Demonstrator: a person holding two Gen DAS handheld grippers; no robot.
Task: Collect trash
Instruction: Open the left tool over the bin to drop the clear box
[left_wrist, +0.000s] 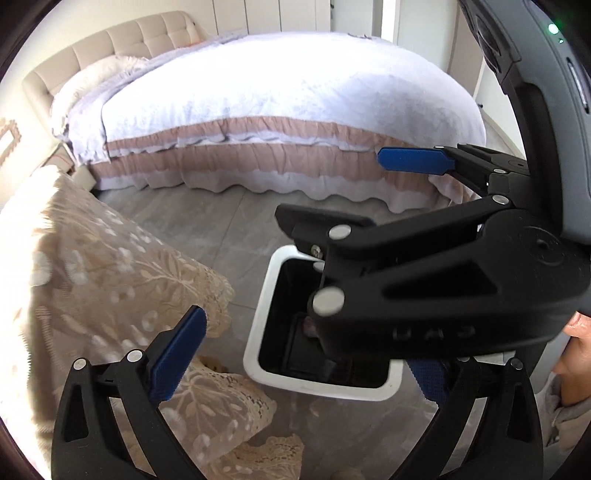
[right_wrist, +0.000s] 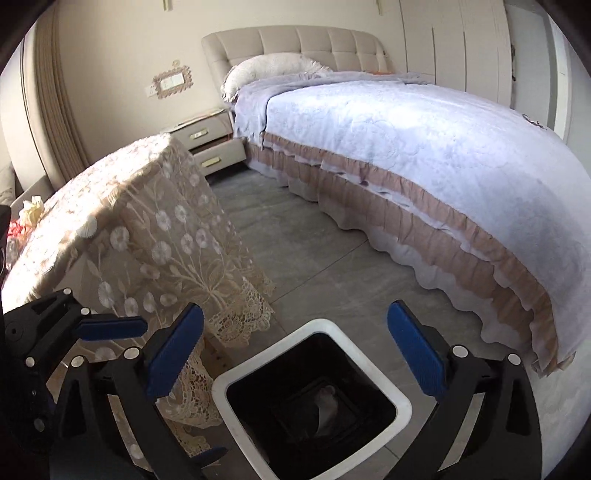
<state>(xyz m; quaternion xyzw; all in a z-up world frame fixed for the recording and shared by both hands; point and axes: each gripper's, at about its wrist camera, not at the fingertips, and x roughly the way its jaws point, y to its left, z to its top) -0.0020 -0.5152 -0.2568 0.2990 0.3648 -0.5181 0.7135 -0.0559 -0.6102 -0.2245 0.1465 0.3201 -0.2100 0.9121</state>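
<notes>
Pale crumpled trash (right_wrist: 327, 406) is seen lying at the bottom of the white-rimmed black square bin (right_wrist: 400, 406), above which the left gripper (left_wrist: 295, 354) and right gripper (right_wrist: 295, 354) are held wide and empty, so this drop is judged done.

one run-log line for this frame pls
phase: drop done | left gripper: open, empty | right gripper: open, empty, over bin | trash: in bin

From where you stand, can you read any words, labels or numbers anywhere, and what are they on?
Raised letters on the black body of the right tongs: upside down, too faint to read.
Framed wall plate: no readable text.
Nothing else shows writing.
</notes>
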